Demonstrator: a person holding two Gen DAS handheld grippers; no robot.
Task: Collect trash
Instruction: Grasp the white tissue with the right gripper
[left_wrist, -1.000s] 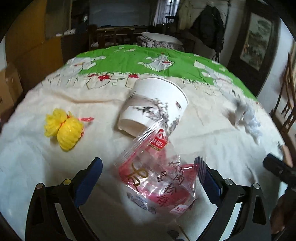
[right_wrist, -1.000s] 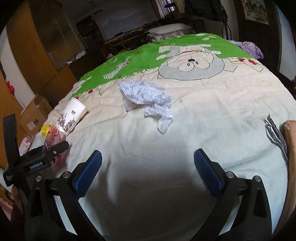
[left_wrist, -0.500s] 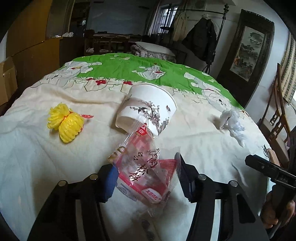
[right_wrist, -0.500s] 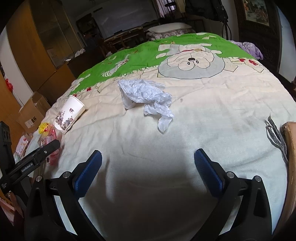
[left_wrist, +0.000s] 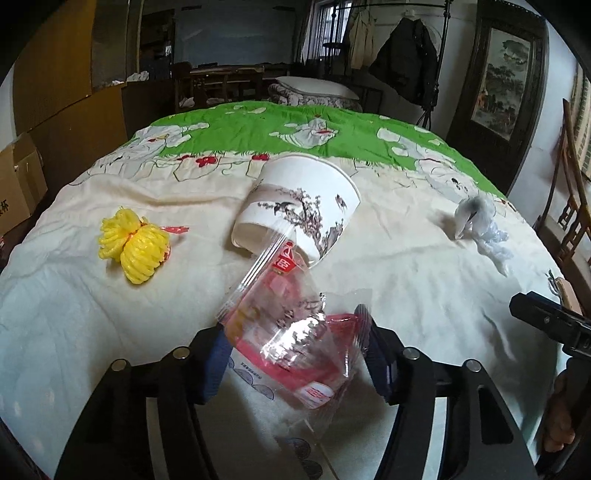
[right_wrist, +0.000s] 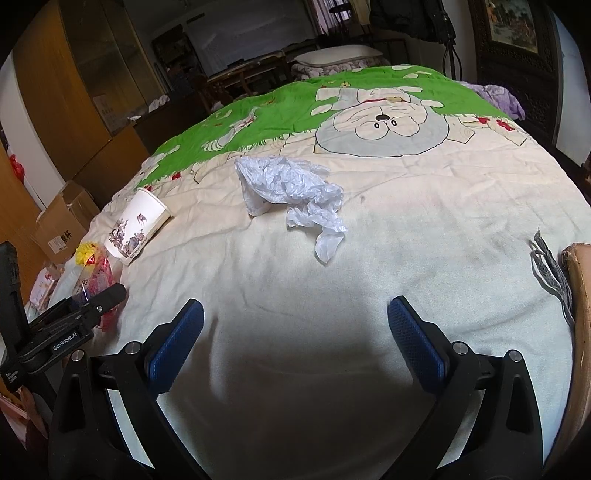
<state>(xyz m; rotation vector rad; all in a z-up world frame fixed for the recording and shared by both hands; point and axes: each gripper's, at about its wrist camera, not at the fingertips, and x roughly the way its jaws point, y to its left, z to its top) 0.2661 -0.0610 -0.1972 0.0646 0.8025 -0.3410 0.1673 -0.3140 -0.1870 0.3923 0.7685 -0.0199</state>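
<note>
Left wrist view: the left gripper (left_wrist: 295, 350) has its fingers (left_wrist: 212, 363) on either side of one clear plastic wrapper with red print (left_wrist: 291, 332), and they are opening. The wrapper sits between the blue pads, touching both, its long axis running from near right to far left, its sealed edge pointing toward the cup. It lies low over a bed (left_wrist: 388, 280) covered with a cream and green cartoon quilt. Just beyond it lies one white paper cup (left_wrist: 299, 206) on its side, mouth toward the far right, base toward the near left. To the left, well apart, is one yellow foam net bundle (left_wrist: 135, 247). At the far right lies one crumpled white plastic bag (left_wrist: 480, 229). The right gripper's black body (left_wrist: 546, 321) shows at the right edge.

Right wrist view: the right gripper (right_wrist: 295, 339) hangs over bare quilt, its fingers (right_wrist: 175, 343) wide apart with nothing between them. One crumpled white bag (right_wrist: 291, 192) lies ahead. At the far left are the cup (right_wrist: 136, 230), the yellow bundle (right_wrist: 85, 253), the wrapper (right_wrist: 98, 280) and the left gripper (right_wrist: 74, 325). One cardboard box (right_wrist: 62, 221) stands beside the bed.
</note>
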